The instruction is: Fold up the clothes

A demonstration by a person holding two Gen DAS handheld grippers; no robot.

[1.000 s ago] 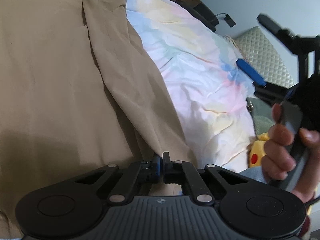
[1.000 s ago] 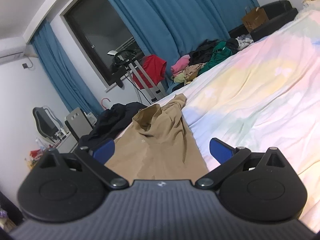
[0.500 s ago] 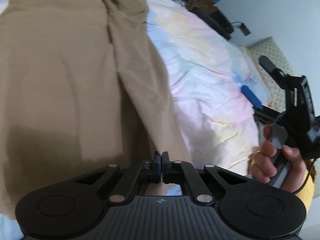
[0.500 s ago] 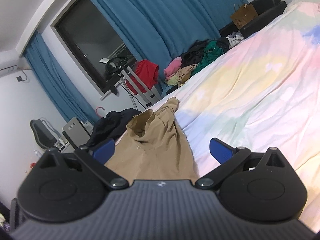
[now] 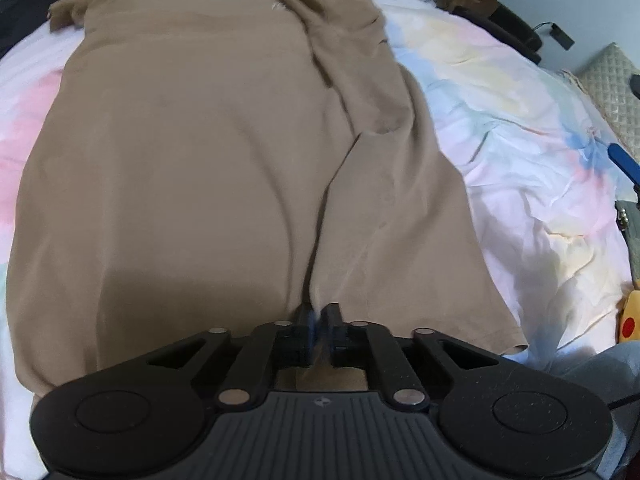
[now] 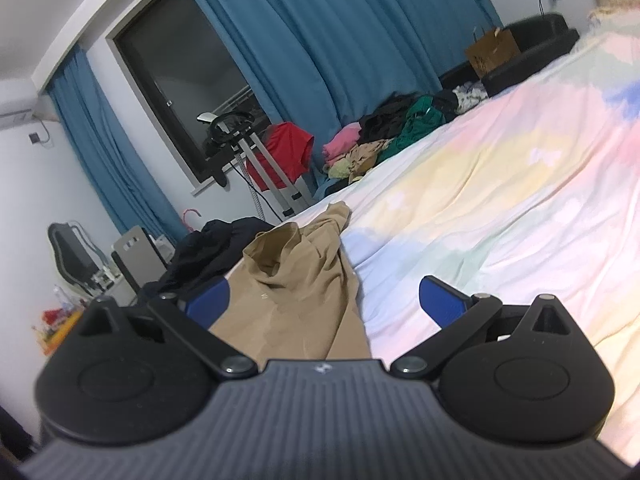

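Observation:
A tan shirt [image 5: 200, 168] lies spread on the pastel bedsheet [image 5: 520, 152], collar at the far end. Its right side is folded over, with a flap [image 5: 400, 216] lying on the body. My left gripper [image 5: 319, 320] is shut on the shirt's near hem and pinches a ridge of cloth. In the right wrist view the same shirt [image 6: 296, 292] lies ahead and low, collar bunched. My right gripper [image 6: 324, 300] is open and empty, above the shirt's right edge, touching nothing.
A pile of clothes [image 6: 384, 136] lies at the bed's far end by blue curtains [image 6: 320, 40]. Dark clothing [image 6: 208, 252] sits left of the shirt. A yellow toy [image 5: 628, 316] and a quilted headboard [image 5: 612, 88] are at the right.
The left gripper has pulled back along the shirt with the hem, so the whole shirt now shows and the right flap lies flatter. The right gripper and hand have left the left view.

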